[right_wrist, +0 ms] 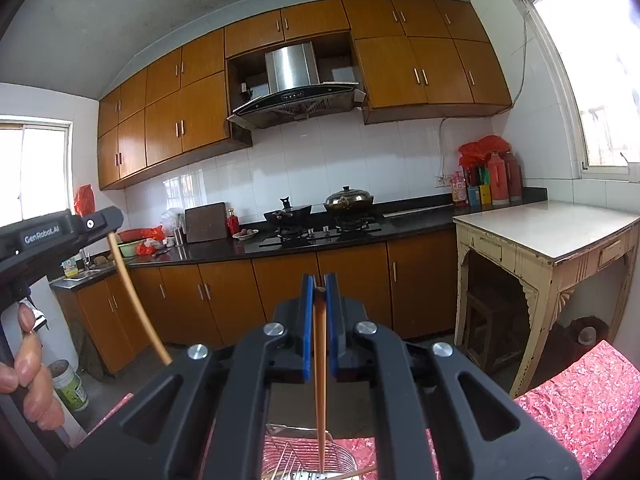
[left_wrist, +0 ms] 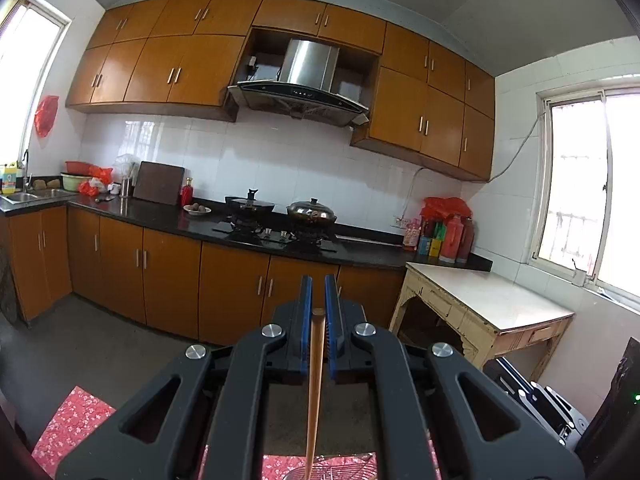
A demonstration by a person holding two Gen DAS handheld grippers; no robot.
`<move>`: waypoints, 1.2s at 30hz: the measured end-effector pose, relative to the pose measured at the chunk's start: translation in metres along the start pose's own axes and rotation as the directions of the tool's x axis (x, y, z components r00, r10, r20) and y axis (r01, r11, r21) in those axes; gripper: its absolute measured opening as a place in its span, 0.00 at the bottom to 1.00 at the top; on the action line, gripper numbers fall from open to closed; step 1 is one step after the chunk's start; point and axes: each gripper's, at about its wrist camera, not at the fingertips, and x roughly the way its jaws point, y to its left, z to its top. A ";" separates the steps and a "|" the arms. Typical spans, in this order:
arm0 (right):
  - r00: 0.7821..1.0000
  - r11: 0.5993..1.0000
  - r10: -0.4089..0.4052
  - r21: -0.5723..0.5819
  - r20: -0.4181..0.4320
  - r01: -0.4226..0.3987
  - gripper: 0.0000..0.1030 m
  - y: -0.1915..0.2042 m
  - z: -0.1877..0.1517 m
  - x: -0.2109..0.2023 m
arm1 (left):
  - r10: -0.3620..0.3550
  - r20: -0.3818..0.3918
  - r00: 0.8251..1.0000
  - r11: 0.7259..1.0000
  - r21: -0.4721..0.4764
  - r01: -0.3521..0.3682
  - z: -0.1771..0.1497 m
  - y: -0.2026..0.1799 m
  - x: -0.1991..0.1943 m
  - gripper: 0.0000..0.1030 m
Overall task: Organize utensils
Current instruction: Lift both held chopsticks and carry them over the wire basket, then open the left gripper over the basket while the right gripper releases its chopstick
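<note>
Holding one chopstick (left_wrist: 315, 380) clamped in my left fingers (left_wrist: 319, 300), one chopstick (right_wrist: 320, 380) clamped in my right fingers (right_wrist: 319, 300); each hangs below its tips. Wire rack (right_wrist: 340, 454) sits beneath the right pair, on the red floral cloth (right_wrist: 580, 400). Count: two chopsticks, both unplaced. Judged early; both remain to set down.

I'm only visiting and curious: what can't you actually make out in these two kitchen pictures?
- Left wrist view: the chopstick runs off the bottom edge; its lower end is cut off.
- Right wrist view: the wire rack is mostly hidden behind the right hand-held gripper.
- Right wrist view: the person's hand is cut by the left edge.
- Both views: bottle labels on the counter are too small to read.
</note>
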 end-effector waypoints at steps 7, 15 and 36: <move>0.999 1.000 -0.001 -0.005 -0.048 0.000 0.07 -0.001 -0.022 0.015 | -0.010 -0.102 0.995 0.999 -0.044 0.005 -0.028 0.009 0.023 0.06; 0.995 1.000 0.008 0.003 -0.097 -0.008 0.07 -0.002 -0.039 0.031 | 0.013 -0.181 0.983 0.999 -0.026 -0.018 -0.053 0.016 0.034 0.06; 0.992 0.998 -0.068 -0.017 -0.108 0.067 0.41 -0.023 -0.046 -0.010 | 0.122 -0.203 0.972 0.993 0.021 -0.120 -0.055 0.048 -0.012 0.56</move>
